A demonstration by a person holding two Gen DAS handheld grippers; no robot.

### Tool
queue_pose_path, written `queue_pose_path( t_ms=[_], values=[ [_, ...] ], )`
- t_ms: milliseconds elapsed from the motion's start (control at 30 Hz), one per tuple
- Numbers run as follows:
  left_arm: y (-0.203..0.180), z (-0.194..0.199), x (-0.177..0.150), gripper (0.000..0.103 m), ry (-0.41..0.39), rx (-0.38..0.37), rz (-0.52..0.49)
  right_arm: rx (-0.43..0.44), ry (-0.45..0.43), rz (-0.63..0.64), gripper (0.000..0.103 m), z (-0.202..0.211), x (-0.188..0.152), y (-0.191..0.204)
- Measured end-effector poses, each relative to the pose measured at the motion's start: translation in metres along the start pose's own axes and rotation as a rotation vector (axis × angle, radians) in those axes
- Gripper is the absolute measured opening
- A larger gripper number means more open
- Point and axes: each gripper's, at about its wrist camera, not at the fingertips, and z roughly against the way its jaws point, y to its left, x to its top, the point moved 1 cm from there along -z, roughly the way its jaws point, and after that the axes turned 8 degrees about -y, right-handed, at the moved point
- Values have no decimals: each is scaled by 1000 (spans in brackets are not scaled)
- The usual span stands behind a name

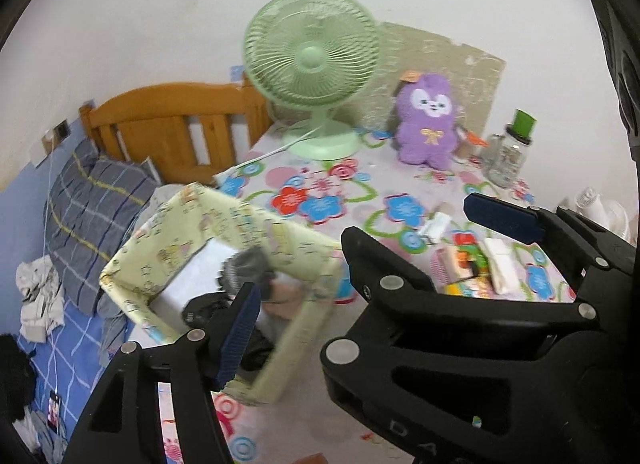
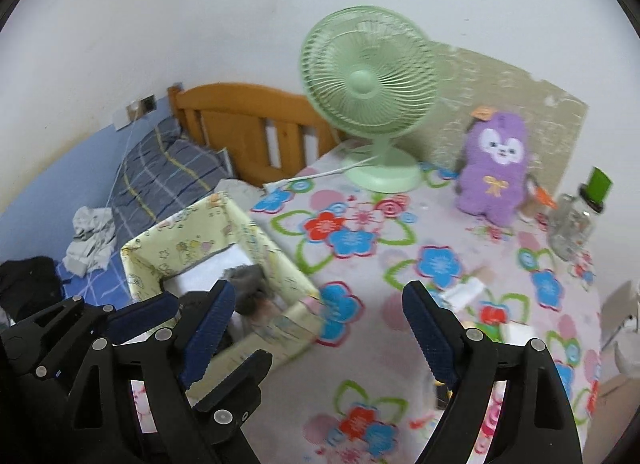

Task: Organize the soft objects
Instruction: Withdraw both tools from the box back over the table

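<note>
A pale yellow patterned box stands at the left edge of the flower-cloth table. Inside it lie a grey fluffy toy, something white and something dark. A purple plush sits upright at the back, beside the fan. My left gripper hovers over the box's near side, open and empty; its right finger is largely hidden behind the other gripper. My right gripper hangs just to the right over the cloth, wide open with nothing between its pads.
A green desk fan and a clear bottle with a green cap stand at the back. Small packets lie at the right. Left of the table is a bed with a plaid pillow and wooden headboard.
</note>
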Motion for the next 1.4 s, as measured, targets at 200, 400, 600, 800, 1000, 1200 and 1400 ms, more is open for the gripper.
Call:
queue_pose_path(
  t_ms=[200,400,600,800,1000,1200,1400],
  values=[
    [-42,5,-3,69,-7,-45,-43,-55,-21,-32,89,32,-9,-31],
    [-76,-1,-8,69,17,-86,-75,-104,-19,-61,89,53,-24,-63],
    [-102,-12,-14,69,49,-116,-113,-143,0,-105,90,61,-42,-92],
    [-120,-33,-23,69,96,-134,-132,-174,30,-142,90,57,-59,-117],
    [-132,-52,-32,69,136,-145,-147,-188,72,-170,90,44,-75,-135],
    [-141,-71,-40,69,176,-154,-153,-195,102,-193,90,32,-89,-149],
    [-146,-88,-45,69,207,-164,-161,-198,138,-211,90,16,-101,-162]
  ],
)
